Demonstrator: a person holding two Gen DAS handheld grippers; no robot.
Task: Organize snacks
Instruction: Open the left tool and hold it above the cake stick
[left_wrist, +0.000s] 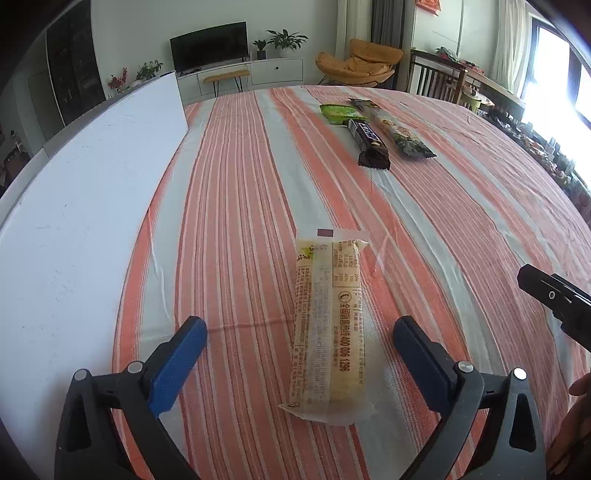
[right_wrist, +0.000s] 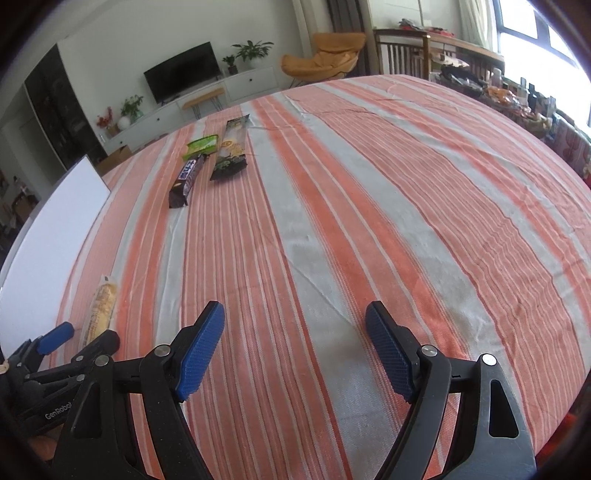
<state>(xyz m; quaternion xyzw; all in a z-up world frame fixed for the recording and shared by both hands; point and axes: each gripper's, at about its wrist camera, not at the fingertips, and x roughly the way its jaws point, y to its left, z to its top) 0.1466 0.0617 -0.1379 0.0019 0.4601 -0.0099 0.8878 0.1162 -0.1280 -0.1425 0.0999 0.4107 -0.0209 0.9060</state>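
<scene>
A pale yellow wrapped snack (left_wrist: 332, 295) lies lengthwise on the striped tablecloth (left_wrist: 240, 166). My left gripper (left_wrist: 300, 325) stands open around it, and its blue pads (left_wrist: 177, 365) are well clear of the wrapper on both sides. The right wrist view shows the same snack (right_wrist: 101, 306) and the left gripper (right_wrist: 83, 338) at the lower left. My right gripper (right_wrist: 295, 310) is open over bare cloth with nothing between its fingers; one of its fingers (left_wrist: 546, 295) shows at the right edge of the left wrist view. Far across the cloth lie a dark chocolate bar (left_wrist: 369, 142), a green packet (left_wrist: 338, 110) and a long dark packet (left_wrist: 391, 129).
A white board (left_wrist: 92, 184) covers the table's left side next to the cloth. A hand (left_wrist: 576, 417) shows at the lower right edge. Beyond the table are a TV stand, an orange chair and a cluttered side table by the window.
</scene>
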